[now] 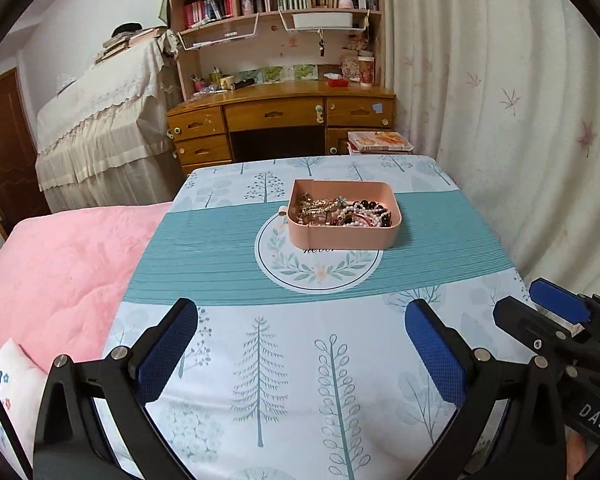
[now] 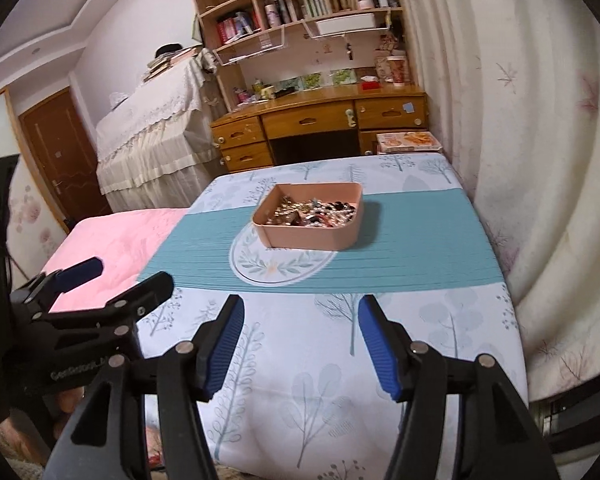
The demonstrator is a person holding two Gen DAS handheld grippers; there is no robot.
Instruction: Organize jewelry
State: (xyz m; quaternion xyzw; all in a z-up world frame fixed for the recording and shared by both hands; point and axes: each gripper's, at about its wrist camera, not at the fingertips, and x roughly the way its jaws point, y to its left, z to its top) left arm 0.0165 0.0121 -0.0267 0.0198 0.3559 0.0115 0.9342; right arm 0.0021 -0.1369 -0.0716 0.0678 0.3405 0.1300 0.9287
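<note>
A pink tray (image 1: 342, 237) stands mid-table on the teal band of the tablecloth, also in the right wrist view (image 2: 308, 236). It holds a pile of jewelry (image 1: 342, 212): gold pieces at the left, pearl and dark bead strands at the right; the pile also shows in the right wrist view (image 2: 314, 212). A small pink piece (image 1: 283, 211) lies against the tray's left wall. My left gripper (image 1: 302, 318) is open and empty, well short of the tray. My right gripper (image 2: 300, 312) is open and empty, beside the left one, also short of the tray.
The table wears a tree-print cloth (image 1: 284, 380) with a round wreath motif (image 1: 320, 272) under the tray. A pink bed (image 1: 56, 276) lies to the left. A curtain (image 1: 500, 100) hangs at the right. A wooden desk (image 1: 280, 112) with bookshelves stands behind.
</note>
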